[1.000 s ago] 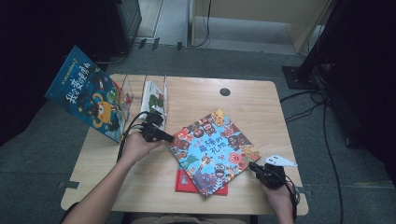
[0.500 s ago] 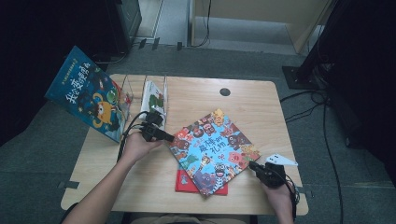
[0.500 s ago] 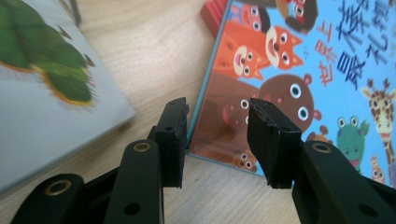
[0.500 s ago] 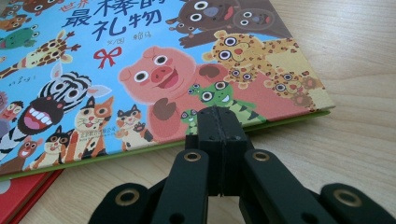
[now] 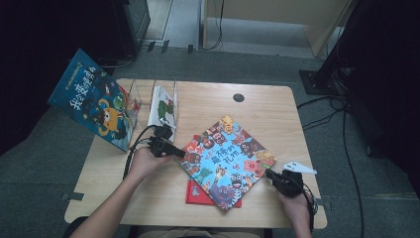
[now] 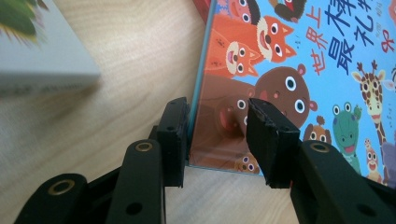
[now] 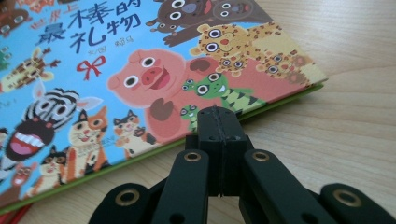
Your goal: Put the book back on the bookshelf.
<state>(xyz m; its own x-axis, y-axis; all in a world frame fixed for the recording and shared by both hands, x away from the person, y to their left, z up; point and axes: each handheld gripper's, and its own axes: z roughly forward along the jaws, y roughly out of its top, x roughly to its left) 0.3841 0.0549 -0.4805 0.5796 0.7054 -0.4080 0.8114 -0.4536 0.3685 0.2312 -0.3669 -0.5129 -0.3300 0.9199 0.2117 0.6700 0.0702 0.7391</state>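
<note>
A blue picture book (image 5: 225, 161) with cartoon animals on its cover lies askew in the middle of the table, partly over a red book (image 5: 200, 196). My left gripper (image 5: 182, 154) is at the blue book's left corner. In the left gripper view it (image 6: 217, 109) is open, turned on its side, with the cover's corner (image 6: 219, 140) between the jaws: one jaw against the book's edge, the other off the cover. My right gripper (image 5: 269, 174) is at the book's right edge. In the right gripper view it (image 7: 218, 114) is shut, empty, its tip right by the green-edged cover (image 7: 154, 79).
A wire book rack (image 5: 134, 99) stands at the table's back left, with a dark blue book (image 5: 94, 106) leaning out over the left edge and a white book (image 5: 162, 106) upright. A black grommet (image 5: 238, 97) sits at the back of the wooden table (image 5: 282, 119).
</note>
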